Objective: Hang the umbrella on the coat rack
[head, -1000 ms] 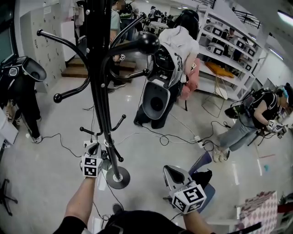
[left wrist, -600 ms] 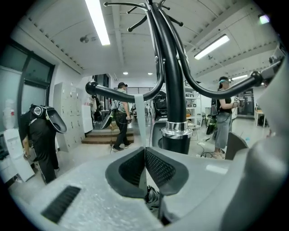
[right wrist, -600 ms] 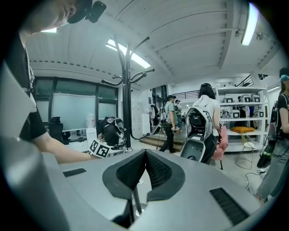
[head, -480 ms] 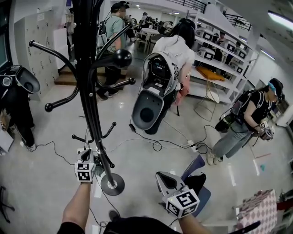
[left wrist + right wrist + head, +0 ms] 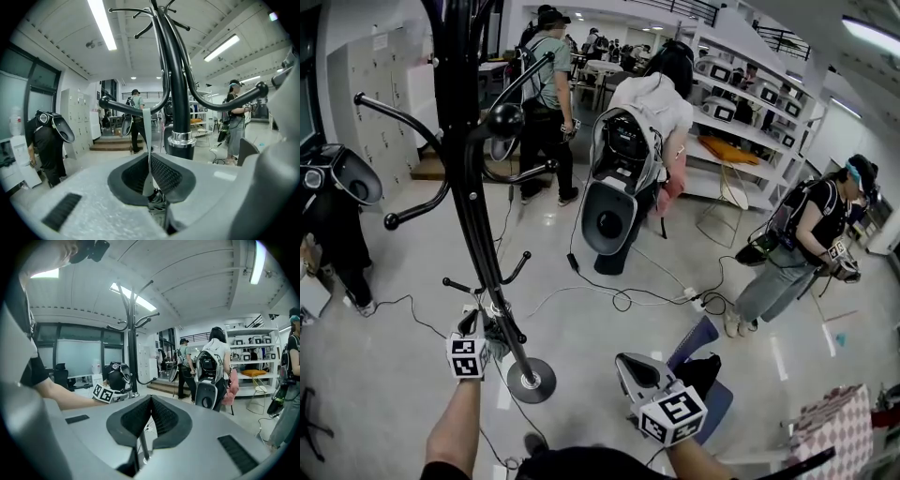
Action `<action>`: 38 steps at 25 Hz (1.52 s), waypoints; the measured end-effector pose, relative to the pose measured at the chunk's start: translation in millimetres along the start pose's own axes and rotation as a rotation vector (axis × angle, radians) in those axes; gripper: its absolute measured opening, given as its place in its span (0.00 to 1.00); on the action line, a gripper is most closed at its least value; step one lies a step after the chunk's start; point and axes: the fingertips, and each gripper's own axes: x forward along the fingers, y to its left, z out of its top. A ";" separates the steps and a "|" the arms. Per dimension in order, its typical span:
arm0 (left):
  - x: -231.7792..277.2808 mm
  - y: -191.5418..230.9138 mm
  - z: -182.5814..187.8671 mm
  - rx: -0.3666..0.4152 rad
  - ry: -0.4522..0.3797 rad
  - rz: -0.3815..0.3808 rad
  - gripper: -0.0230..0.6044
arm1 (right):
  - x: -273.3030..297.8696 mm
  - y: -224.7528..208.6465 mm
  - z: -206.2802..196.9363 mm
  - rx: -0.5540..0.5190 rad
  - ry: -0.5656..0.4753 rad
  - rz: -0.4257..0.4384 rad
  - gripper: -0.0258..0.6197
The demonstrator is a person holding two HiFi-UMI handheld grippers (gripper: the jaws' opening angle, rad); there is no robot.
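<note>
- Currently the left tool (image 5: 476, 330) is hovering low beside the coat rack (image 5: 481, 234), at about 9 o'clock from the rack's round base (image 5: 532, 381) in the head view.
- Its pads (image 5: 164, 174) are pressing together on a thin grey strap (image 5: 146, 140), so the tool is closed on that strap.
- In the left gripper view the strap is running straight up toward 12 o'clock and meeting a curved arm (image 5: 136, 108) of the rack. Whether it is looped over that arm cannot be told.
- Just under the pads, at 6 o'clock, a small patterned bundle (image 5: 157, 202) is showing, which seems to be the folded umbrella hanging on the strap. Little of it can be made out.
- Off at 4 o'clock from the base, the right tool (image 5: 633, 366) is waiting well apart from the rack.
- In the right gripper view its pads (image 5: 161, 414) are meeting with nothing between them.
- That tool is pointing toward the rack and the left tool's marker cube (image 5: 104, 393), which is sitting at 9 o'clock in its view.
- Cables (image 5: 609, 295) are trailing over the floor (image 5: 403, 375) beyond the rack, toward 1 o'clock.
</note>
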 end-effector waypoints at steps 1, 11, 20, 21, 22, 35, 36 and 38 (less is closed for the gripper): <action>-5.9 -0.1 0.2 -0.004 -0.004 0.006 0.06 | -0.8 1.7 2.3 -0.004 -0.006 0.012 0.04; -62.5 -12.2 15.0 -0.007 -0.069 0.057 0.06 | -3.3 1.5 2.7 -0.028 -0.055 0.081 0.04; -116.2 -58.2 44.9 -0.014 -0.157 0.016 0.05 | 2.6 7.5 10.3 -0.028 -0.084 0.142 0.04; -120.3 -62.0 49.7 -0.017 -0.166 0.017 0.05 | 3.2 7.7 10.9 -0.028 -0.087 0.148 0.04; -123.9 -64.8 55.4 -0.022 -0.173 0.019 0.05 | 4.2 8.1 12.2 -0.028 -0.090 0.155 0.04; -177.6 -106.3 81.1 -0.058 -0.184 0.003 0.05 | 14.0 15.5 23.8 -0.040 -0.128 0.213 0.04; -182.3 -108.9 82.4 -0.052 -0.188 -0.002 0.05 | 14.9 17.0 24.5 -0.042 -0.128 0.213 0.04; -190.7 -116.5 86.4 -0.033 -0.197 -0.013 0.05 | 15.5 18.2 26.3 -0.045 -0.128 0.220 0.04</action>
